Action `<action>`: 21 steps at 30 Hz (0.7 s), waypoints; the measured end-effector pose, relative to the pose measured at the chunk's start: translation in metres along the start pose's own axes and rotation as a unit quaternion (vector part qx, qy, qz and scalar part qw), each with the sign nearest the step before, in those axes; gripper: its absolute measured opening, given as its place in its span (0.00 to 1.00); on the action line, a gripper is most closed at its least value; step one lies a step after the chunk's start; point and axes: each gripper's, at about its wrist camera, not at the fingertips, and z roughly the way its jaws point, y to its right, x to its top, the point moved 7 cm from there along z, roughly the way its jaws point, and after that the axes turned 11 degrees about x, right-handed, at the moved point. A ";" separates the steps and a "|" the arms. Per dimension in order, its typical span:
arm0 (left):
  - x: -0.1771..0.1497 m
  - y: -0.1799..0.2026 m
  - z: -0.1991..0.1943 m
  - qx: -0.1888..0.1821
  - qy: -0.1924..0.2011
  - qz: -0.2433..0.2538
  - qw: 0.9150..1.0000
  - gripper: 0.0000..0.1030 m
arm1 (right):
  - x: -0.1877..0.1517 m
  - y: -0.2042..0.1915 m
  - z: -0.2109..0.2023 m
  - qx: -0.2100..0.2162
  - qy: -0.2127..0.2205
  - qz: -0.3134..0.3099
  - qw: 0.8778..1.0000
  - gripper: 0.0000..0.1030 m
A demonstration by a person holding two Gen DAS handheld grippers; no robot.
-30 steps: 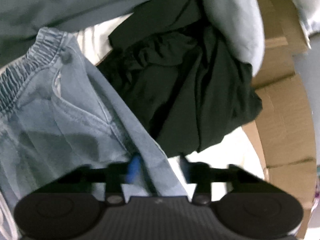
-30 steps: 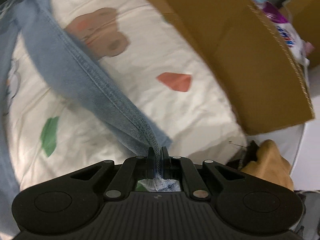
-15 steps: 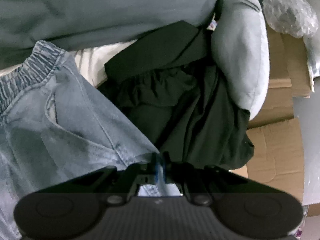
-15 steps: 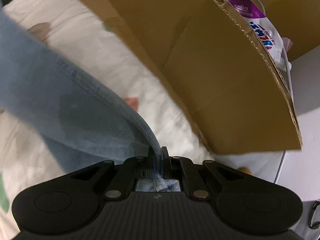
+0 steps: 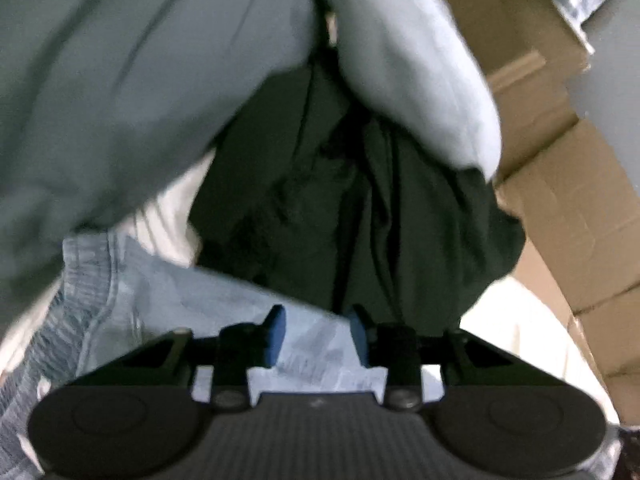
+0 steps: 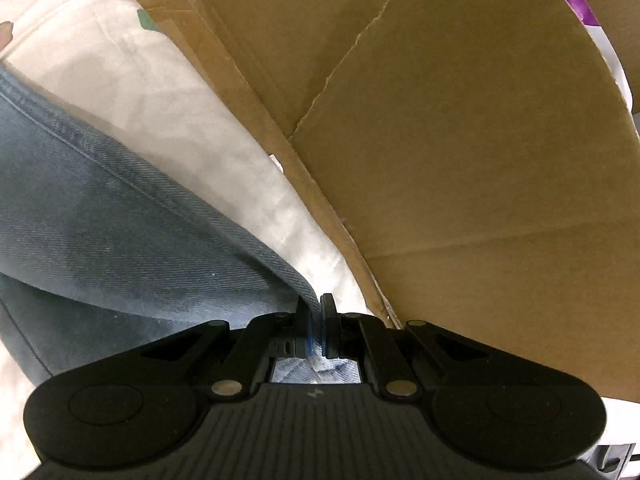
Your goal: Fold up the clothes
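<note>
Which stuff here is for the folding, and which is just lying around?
For the folding:
blue jeans
right gripper, shut on the jeans
left gripper, jaws opening, denim between them

Just lying around:
black garment
grey garment
cardboard box
printed sheet

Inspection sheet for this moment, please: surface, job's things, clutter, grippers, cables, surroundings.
Surface: cream bedsheet with coloured prints.
Job's things: blue jeans draped across the sheet; elastic waistband end under the left gripper.
Clutter: black garment and pale grey garment heaped behind the jeans.
Grippers: left jaws opening, denim between them, pads clear; right gripper clamped on a denim edge.
Cables: nothing seen.
Surroundings: cardboard box beside the sheet; more cardboard in the left view.
</note>
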 end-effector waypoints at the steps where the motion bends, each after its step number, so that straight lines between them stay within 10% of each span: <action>1: -0.001 -0.004 0.002 -0.002 -0.008 -0.016 1.000 0.36 | -0.001 -0.001 0.000 -0.002 0.001 0.000 1.000 0.02; 21: -0.033 -0.033 0.052 0.002 -0.061 -0.218 0.974 0.59 | -0.028 -0.019 -0.003 0.002 -0.002 -0.001 1.000 0.02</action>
